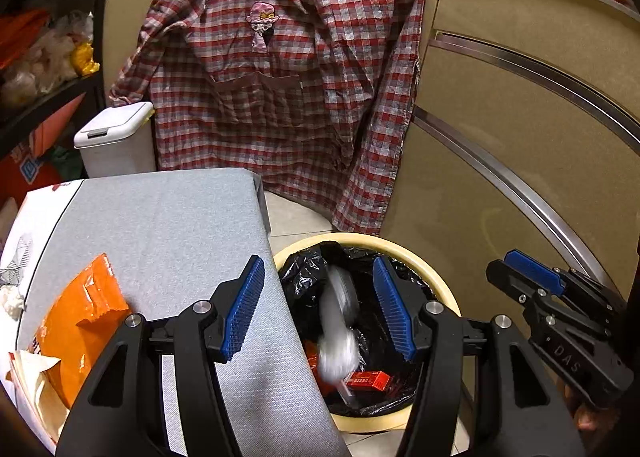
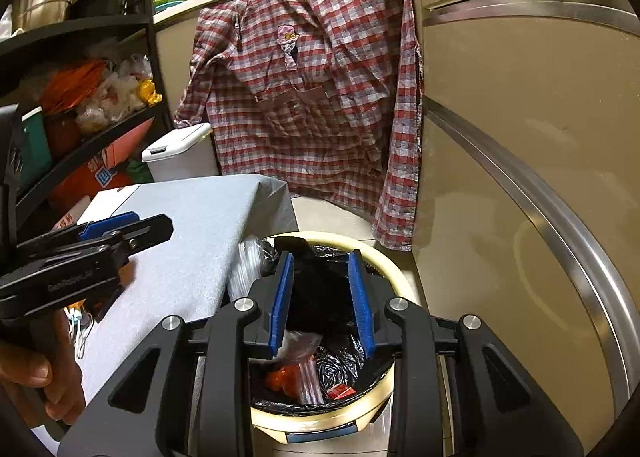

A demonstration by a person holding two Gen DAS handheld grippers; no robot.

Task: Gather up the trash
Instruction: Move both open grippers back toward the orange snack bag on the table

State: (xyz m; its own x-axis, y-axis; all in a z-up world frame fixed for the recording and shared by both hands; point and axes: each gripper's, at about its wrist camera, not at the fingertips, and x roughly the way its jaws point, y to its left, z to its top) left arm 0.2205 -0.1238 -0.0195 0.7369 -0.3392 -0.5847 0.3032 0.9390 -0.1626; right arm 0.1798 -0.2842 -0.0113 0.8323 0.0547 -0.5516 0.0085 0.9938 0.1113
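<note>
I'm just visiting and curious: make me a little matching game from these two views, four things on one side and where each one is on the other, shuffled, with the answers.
Things:
1. red-and-grey checked shirt
2. orange crinkled foil wrapper
3. small red carton
4. white lidded plastic bin

Places:
A. on the grey cloth-covered table
B. inside the cream round bin with a black liner
C. hanging from the counter edge
D. on the floor behind the table

Pairs: 1-C, 2-A, 3-B, 4-D
</note>
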